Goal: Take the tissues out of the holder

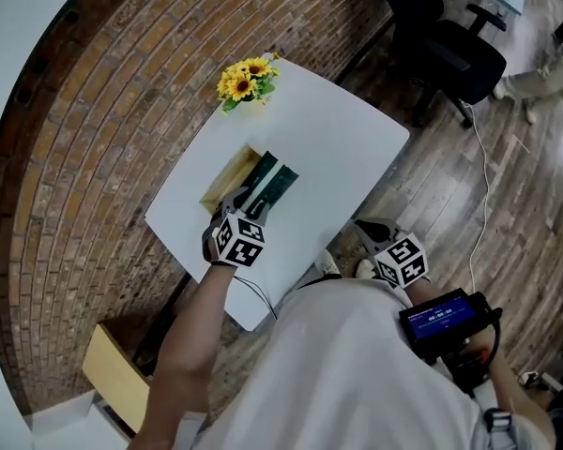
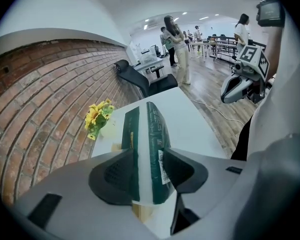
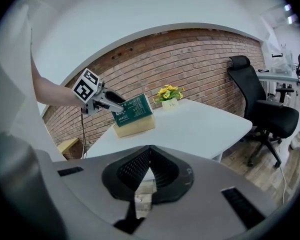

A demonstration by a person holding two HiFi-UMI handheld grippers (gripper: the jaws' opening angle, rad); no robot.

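Head view: the left gripper (image 1: 247, 198) pinches the dark green plastic tissue pack (image 1: 277, 184) above the pale wooden box holder (image 1: 227, 178) on the white table (image 1: 347, 139) — the pull-out looks to be under way. The forearm reaches forward over the near edge.

Left gripper view: both jaws press the pack's flat sides.

Right gripper view: the right gripper (image 3: 146, 159) hangs back off the table, jaws together and empty. The pack's lower edge meets the holder's top — next comes a straight lift clear.

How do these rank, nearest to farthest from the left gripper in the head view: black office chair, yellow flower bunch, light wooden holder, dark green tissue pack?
1. Dark green tissue pack: in the left gripper's jaws.
2. Light wooden holder: under the pack.
3. Yellow flower bunch: table's far corner.
4. Black office chair: beyond the table.
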